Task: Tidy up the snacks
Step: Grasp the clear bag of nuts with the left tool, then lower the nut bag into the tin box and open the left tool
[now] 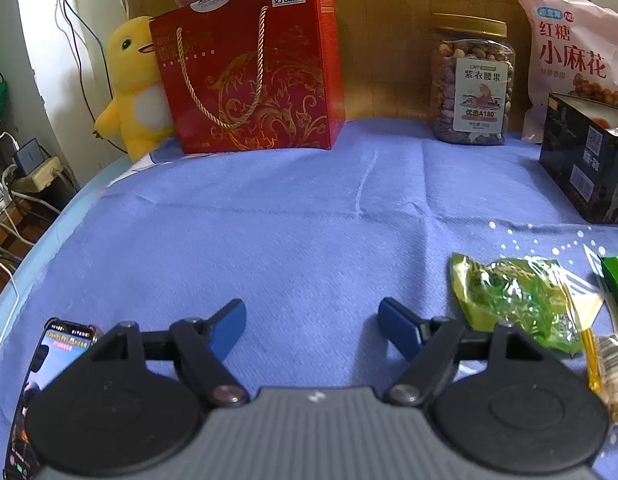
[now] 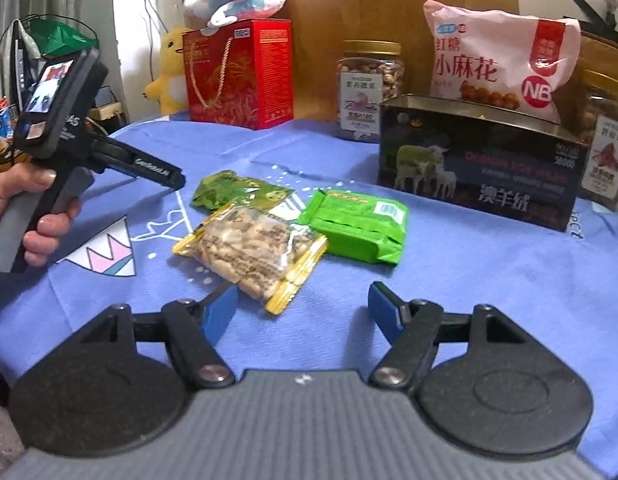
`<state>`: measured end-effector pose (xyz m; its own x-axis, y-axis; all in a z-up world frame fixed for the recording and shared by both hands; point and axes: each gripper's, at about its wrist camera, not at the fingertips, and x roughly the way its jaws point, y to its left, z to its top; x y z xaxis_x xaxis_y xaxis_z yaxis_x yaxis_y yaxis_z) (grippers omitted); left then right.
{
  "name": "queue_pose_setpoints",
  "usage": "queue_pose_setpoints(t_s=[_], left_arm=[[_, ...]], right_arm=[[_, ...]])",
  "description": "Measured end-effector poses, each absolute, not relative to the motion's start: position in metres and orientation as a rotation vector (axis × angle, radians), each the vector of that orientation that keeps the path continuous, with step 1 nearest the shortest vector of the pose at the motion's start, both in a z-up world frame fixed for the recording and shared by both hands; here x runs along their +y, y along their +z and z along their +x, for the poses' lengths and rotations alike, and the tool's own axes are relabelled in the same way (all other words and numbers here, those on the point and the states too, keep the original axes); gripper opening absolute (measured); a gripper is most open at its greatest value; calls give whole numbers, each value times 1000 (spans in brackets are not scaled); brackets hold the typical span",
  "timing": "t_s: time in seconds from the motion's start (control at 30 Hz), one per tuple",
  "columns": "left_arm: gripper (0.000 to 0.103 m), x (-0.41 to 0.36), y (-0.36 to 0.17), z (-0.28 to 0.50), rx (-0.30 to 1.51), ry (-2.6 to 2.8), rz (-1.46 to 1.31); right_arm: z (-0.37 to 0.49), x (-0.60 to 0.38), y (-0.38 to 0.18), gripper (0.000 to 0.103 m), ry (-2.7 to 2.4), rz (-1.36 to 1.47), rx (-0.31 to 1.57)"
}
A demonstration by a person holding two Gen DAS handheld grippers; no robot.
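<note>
Three small snack packets lie together on the blue cloth: a clear yellow-edged nut packet, a crinkled green packet behind it, and a bright green packet to its right. My right gripper is open and empty, just in front of the nut packet. My left gripper is open and empty over bare cloth; the crinkled green packet lies to its right. The left tool shows hand-held at the left of the right wrist view. An open black tin box stands behind the packets.
Along the back stand a red gift box, a yellow plush duck, a nut jar and a pink snack bag. A second jar stands at far right. A phone lies near the table's left edge.
</note>
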<state>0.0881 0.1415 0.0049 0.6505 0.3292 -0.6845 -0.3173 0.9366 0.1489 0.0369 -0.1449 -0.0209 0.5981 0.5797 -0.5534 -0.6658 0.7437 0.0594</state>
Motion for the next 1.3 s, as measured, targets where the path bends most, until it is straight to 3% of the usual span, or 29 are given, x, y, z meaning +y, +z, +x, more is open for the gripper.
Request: queue_pose_setpoints(t_s=[0.2, 0.43, 0.53, 0.63, 0.7, 0.77, 1.0, 1.3], left_arm=[[64, 150, 23, 75, 767, 179, -184], [64, 128, 42, 58, 728, -310, -340], [63, 108, 34, 64, 776, -349, -277], [44, 93, 15, 71, 863, -365, -248], [42, 93, 10, 69, 852, -379, -267], [38, 91, 14, 69, 849, -386, -266], [36, 80, 68, 86, 705, -450, -223], [36, 7, 98, 194, 600, -501, -144]], right_arm=[[37, -143, -22, 74, 753, -170, 588], [39, -134, -24, 70, 776, -202, 587], [38, -127, -25, 62, 783, -229, 573], [39, -122, -25, 49, 795, -254, 560], [38, -120, -24, 35, 805, -262, 550], [37, -121, -22, 30, 816, -254, 542], [47, -140, 15, 29, 763, -184, 384], [133, -180, 45, 29, 526, -142, 311]])
